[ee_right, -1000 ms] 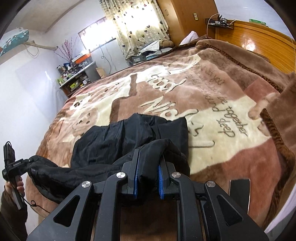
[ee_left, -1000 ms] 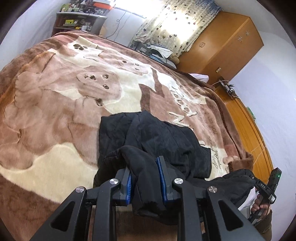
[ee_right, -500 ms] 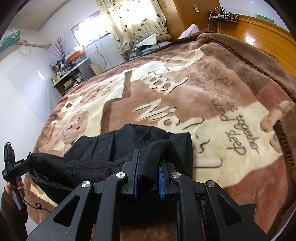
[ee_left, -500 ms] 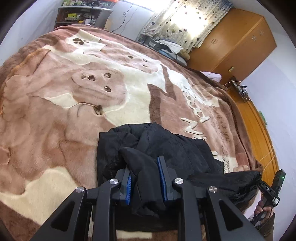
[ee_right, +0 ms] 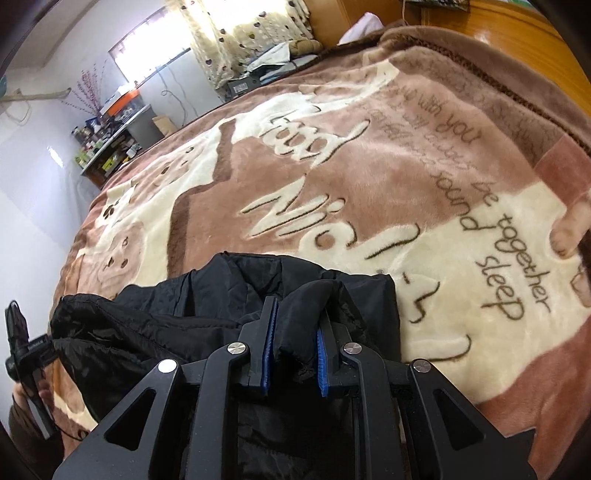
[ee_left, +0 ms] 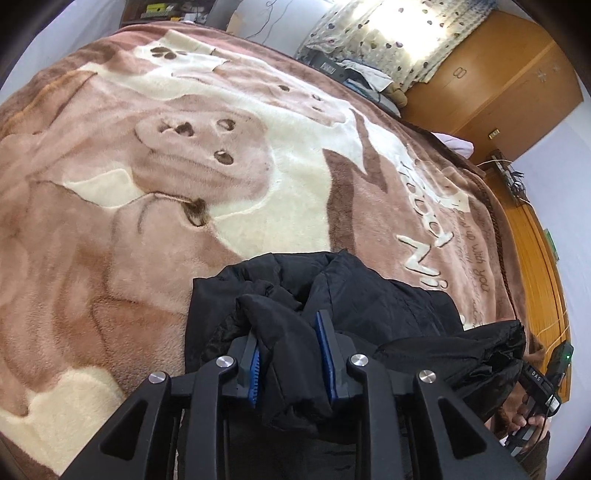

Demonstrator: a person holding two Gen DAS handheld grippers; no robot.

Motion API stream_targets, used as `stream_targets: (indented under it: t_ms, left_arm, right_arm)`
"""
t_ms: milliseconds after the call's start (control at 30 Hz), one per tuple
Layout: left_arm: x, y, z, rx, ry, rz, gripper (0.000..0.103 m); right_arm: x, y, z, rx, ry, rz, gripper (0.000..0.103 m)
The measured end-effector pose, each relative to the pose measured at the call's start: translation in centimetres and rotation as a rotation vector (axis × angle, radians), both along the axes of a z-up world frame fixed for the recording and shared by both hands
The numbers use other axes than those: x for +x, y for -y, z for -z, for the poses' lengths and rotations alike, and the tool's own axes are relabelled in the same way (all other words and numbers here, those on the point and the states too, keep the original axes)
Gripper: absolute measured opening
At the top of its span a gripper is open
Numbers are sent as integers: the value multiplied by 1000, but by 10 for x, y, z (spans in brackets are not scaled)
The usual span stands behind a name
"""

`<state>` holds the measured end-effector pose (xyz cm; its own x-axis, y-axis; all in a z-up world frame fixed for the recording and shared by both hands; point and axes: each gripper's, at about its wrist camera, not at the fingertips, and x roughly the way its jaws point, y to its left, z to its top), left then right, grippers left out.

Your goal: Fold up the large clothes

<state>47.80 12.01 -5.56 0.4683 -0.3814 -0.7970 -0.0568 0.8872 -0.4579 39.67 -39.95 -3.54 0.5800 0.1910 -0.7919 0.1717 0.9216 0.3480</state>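
A large black padded jacket point(ee_left: 388, 302) lies bunched on the near part of a bed, also in the right wrist view point(ee_right: 207, 306). My left gripper point(ee_left: 290, 332) is shut on a fold of the jacket near its left edge and holds it above the bed. My right gripper point(ee_right: 294, 317) is shut on another fold near its right edge. The right gripper shows at the far right of the left wrist view point(ee_left: 543, 384); the left gripper shows at the far left of the right wrist view point(ee_right: 26, 354). Parts of the jacket under the grippers are hidden.
The bed is covered by a brown and cream plush blanket point(ee_left: 184, 155) with bears and "Good Night" lettering point(ee_right: 332, 177). A wooden wardrobe point(ee_left: 491, 74) and curtained window point(ee_right: 251, 33) stand beyond the bed. A cluttered shelf point(ee_right: 107, 144) is at the far left. A wooden bed frame point(ee_left: 535, 251) runs along the right.
Both grippers have carried the held jacket edges forward over the bed and lower. The jacket has bunched up closer under them.
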Motion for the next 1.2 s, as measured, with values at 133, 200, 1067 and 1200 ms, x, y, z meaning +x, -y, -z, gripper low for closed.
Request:
stream_targets:
  t_ms: [133, 200, 1067, 1200]
  left_arm:
    - [3, -2, 5, -29, -4, -29, 30]
    - [1, -6, 4, -71, 1, -56, 34]
    - [-54, 54, -61, 276, 252, 176, 77]
    - [-73, 95, -53, 274, 252, 288, 77]
  right_arm:
    - [9, 4, 6, 51, -19, 43, 22]
    - [12, 6, 9, 70, -29, 65, 24]
    - [19, 13, -17, 96, 14, 234, 76]
    - [-9, -16, -53, -119, 162, 166, 76]
